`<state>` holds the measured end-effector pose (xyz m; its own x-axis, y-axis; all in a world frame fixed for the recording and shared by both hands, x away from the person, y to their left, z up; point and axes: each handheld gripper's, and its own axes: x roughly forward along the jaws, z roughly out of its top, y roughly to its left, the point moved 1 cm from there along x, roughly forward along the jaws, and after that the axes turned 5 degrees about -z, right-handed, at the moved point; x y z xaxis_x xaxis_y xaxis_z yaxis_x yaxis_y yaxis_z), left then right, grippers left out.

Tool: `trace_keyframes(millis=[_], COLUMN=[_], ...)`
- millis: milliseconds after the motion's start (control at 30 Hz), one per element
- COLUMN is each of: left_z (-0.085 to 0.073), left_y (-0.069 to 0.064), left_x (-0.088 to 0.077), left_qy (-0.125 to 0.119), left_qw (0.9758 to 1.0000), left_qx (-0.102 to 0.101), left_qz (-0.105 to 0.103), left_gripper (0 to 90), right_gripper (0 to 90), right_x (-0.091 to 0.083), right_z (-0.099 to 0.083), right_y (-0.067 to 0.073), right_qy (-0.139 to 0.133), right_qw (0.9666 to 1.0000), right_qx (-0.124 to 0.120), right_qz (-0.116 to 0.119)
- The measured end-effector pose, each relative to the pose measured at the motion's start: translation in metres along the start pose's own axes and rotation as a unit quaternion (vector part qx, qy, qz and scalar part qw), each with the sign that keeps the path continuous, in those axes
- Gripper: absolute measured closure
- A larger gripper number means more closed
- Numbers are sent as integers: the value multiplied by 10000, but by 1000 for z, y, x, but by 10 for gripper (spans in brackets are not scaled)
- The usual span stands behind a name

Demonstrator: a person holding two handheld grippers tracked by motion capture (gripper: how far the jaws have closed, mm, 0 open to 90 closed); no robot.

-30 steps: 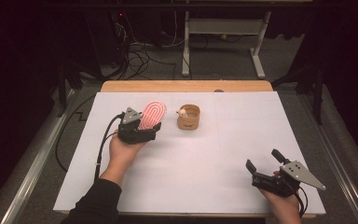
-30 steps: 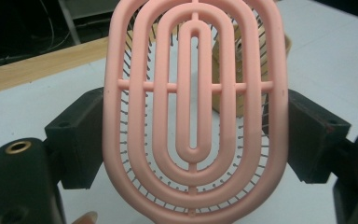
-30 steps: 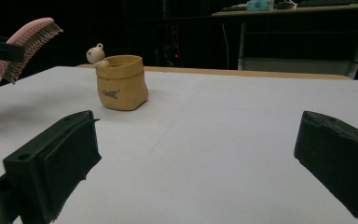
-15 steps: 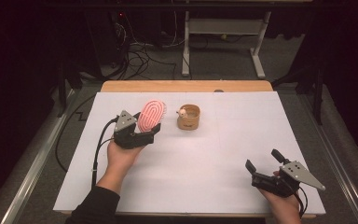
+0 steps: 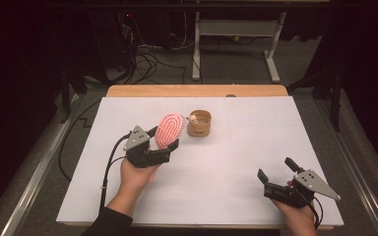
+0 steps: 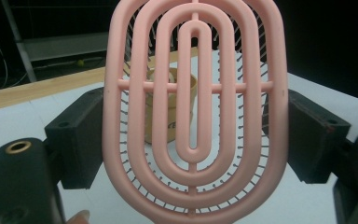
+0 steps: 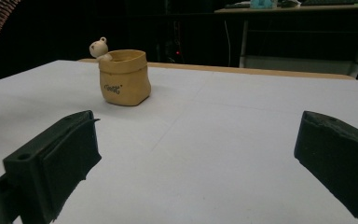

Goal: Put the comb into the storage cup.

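We are resting the right claw (image 5: 276, 178) at about 5 o'clock on the white table (image 5: 236, 147), its jaws gaping wide with nothing between them. At 9 o'clock, we are pinching a pink brush (image 5: 168, 130) upright in the left claw (image 5: 163, 137). Just beyond, toward 12 o'clock, a tan pot (image 5: 199, 123) with a small bear is standing.

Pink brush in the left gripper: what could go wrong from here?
The pink brush is clamped only by its edges in the left gripper, so it may twist or slip. Its bristles face the small tan pot, which looks light; a push could tip it. The right gripper sits open, too far away to steady it.
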<state>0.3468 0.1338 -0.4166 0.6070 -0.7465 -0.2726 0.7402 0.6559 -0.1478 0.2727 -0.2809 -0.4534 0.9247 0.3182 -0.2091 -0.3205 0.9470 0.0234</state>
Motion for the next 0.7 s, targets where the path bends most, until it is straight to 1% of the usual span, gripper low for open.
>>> trace_keyframes(millis=[67, 133, 267, 367, 500, 700], left_z=[-5, -6, -7, -7, -9, -9], left_y=[-7, -11, -18, -24, -33, -42], left_x=[1, 3, 2, 2, 3, 5], left_qy=[23, 93, 62, 70, 83, 86], left_qw=[10000, 9999, 9998, 9996, 9991, 9985], left_qx=[71, 90, 86, 151, 295, 436], left_qz=[-24, -78, -179, -234, -289, -313], left_gripper=[183, 183, 183, 183, 183, 183], right_gripper=[2, 2, 2, 2, 2, 2], right_x=[1, 1, 1, 1, 1, 1], right_z=[0, -1, -1, -1, -1, -1], right_y=[0, 1, 2, 3, 6, 8], right_qy=[9, 21, 31, 31, 41, 58], right_qw=[10000, 10000, 10000, 10000, 9999, 9999], right_qx=[-22, -39, -40, -53, -92, -80], right_qz=[3, 13, 16, 22, 50, 90])
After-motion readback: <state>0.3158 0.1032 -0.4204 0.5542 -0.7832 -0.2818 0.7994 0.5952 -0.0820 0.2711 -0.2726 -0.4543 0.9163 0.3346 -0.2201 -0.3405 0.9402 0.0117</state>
